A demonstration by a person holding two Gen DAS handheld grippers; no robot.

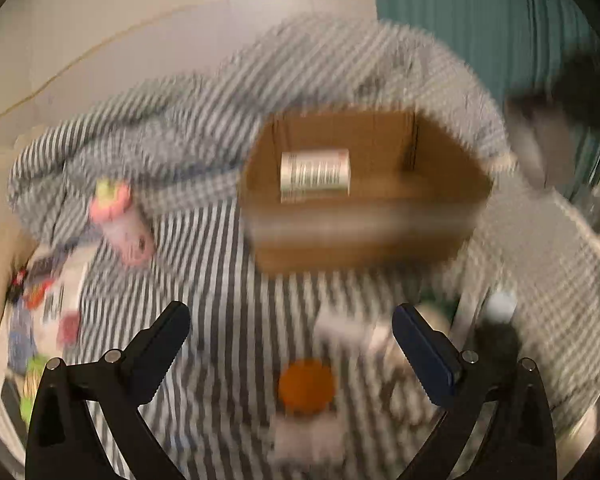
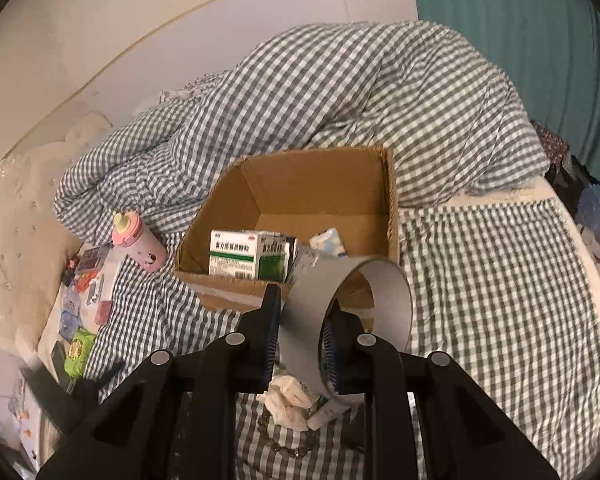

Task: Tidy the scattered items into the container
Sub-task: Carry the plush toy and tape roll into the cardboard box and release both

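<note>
An open cardboard box (image 2: 312,184) stands on the checked bedding with a green-and-white medicine box (image 2: 240,254) and a crumpled packet inside. My right gripper (image 2: 304,304) is shut on the wall of a grey tape roll (image 2: 384,292), one finger outside the ring and one inside, held in the air just in front of the box's near edge. The left wrist view is blurred. In it my left gripper (image 1: 292,310) stands wide open in front of the box (image 1: 340,132) with nothing gripped. An orange round item (image 1: 306,386) lies on the bed below and between its fingers.
A pink bottle (image 2: 138,242) lies left of the box. Several small packets (image 2: 78,346) are scattered at the bed's left edge. A crumpled tissue (image 2: 288,400) and a bead string (image 2: 284,446) lie under my right gripper. A bunched duvet (image 2: 340,92) rises behind the box.
</note>
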